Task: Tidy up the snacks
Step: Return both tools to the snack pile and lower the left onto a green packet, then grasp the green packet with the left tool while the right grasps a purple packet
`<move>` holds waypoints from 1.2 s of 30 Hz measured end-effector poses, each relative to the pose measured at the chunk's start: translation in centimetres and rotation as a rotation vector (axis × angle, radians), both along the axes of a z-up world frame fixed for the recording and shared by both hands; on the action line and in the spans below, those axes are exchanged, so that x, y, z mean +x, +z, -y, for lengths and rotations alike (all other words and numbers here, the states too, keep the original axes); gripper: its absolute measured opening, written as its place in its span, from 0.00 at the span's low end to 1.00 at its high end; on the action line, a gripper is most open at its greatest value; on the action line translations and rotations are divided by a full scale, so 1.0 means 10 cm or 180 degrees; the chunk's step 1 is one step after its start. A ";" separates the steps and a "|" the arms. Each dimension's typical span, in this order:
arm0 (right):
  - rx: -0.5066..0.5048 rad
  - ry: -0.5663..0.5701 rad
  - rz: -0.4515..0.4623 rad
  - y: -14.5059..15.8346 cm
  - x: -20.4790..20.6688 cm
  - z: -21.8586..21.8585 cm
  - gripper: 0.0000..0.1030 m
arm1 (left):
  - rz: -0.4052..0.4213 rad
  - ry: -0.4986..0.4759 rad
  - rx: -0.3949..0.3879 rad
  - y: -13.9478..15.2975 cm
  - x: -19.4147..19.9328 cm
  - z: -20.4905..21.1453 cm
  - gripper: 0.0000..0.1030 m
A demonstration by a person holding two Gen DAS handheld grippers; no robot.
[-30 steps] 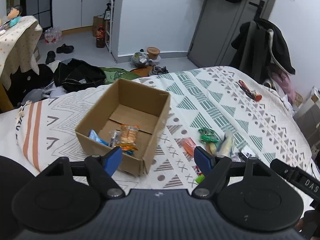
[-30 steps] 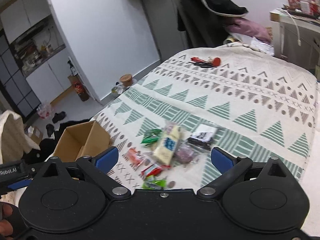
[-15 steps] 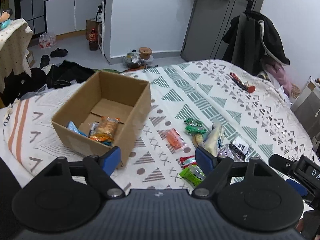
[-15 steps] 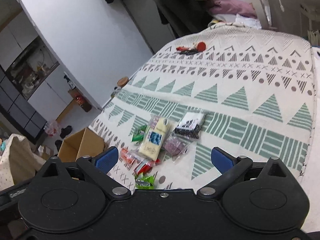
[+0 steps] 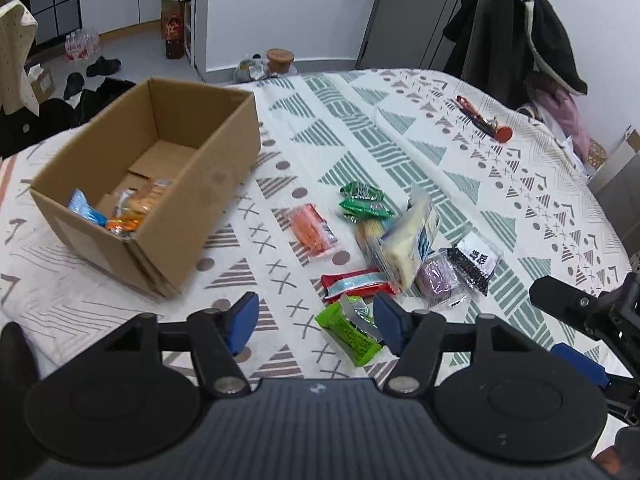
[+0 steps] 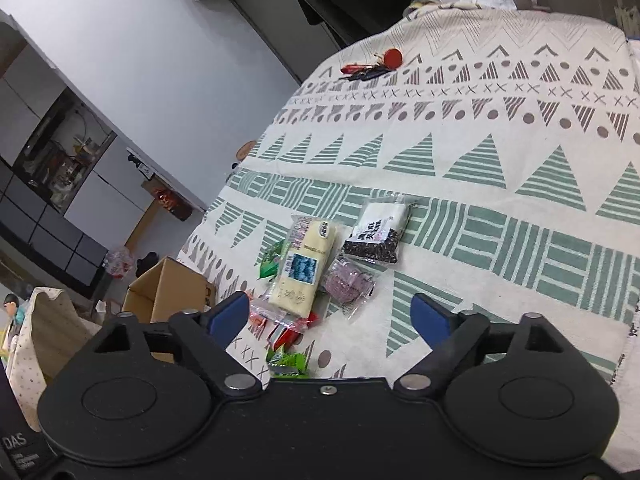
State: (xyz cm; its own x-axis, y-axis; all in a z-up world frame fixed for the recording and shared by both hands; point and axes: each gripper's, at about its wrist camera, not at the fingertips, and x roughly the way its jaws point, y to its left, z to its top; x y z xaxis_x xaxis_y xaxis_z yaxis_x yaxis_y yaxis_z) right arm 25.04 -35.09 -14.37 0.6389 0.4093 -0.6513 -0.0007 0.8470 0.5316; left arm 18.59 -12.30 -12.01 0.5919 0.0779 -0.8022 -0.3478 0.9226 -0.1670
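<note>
Left tool (image 5: 316,318) and right tool (image 6: 330,316) are shown spread wide and empty above the patterned bed (image 5: 460,184). A bright green packet (image 5: 350,330) is seen nearest, between the left tool's tips; the remaining snacks (image 5: 400,240) are scattered beyond. A cardboard box (image 5: 192,184), holding several packets (image 5: 132,208), is set far left.

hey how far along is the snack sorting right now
Done: a few packets, blue and orange, lie inside the cardboard box. In hand: nothing; the left gripper and right gripper are both open and empty. Left: the loose snack pile on the bedspread beside the box.
</note>
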 end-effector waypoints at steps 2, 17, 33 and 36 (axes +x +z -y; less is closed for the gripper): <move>-0.0016 -0.0028 -0.0029 -0.04 0.05 0.01 0.82 | -0.0029 0.0028 0.0013 -0.05 0.04 0.02 0.60; -0.0129 0.0050 -0.0240 -0.35 0.41 -0.04 0.81 | -0.0311 0.0269 -0.0111 -0.54 0.37 0.19 0.59; -0.0411 0.0321 -0.0213 -0.52 0.73 -0.32 0.79 | -0.0293 0.0485 -0.0045 -0.56 0.42 0.17 0.39; -0.0415 0.0345 -0.0185 -0.52 0.78 -0.37 0.79 | -0.0249 0.0529 -0.0016 -0.51 0.41 0.09 0.39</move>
State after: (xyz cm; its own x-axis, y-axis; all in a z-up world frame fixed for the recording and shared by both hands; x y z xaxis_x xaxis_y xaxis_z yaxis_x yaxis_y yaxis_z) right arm 32.82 -31.43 -19.53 0.5553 0.3834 -0.7380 -0.0682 0.9054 0.4191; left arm 22.71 -13.20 -17.11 0.5071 0.1654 -0.8459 -0.5075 0.8505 -0.1379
